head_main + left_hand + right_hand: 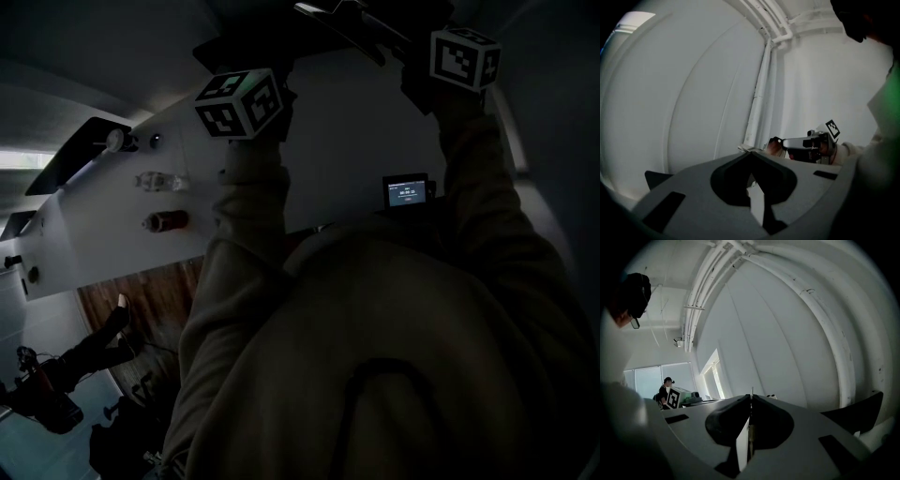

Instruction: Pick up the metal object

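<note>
The metal object (746, 149) is a thin flat strip, seen edge-on. My left gripper (751, 153) is shut on one end of it, and the strip runs right toward the other gripper, which shows there with its marker cube (833, 129). My right gripper (751, 398) is shut on the strip's thin edge (751, 391); the left gripper's cube (674, 398) shows at the far left. In the dim head view both arms are raised, with the left cube (239, 103) and right cube (464, 58) near the top. The jaws are lost in the dark there.
A white panel (103, 234) at the left carries a red-brown canister (167, 221), a clear part (159, 181) and a knob (117, 141). A small lit screen (406, 192) sits near the right arm. White pipes (761, 84) run up the wall. A person (664, 389) stands far off.
</note>
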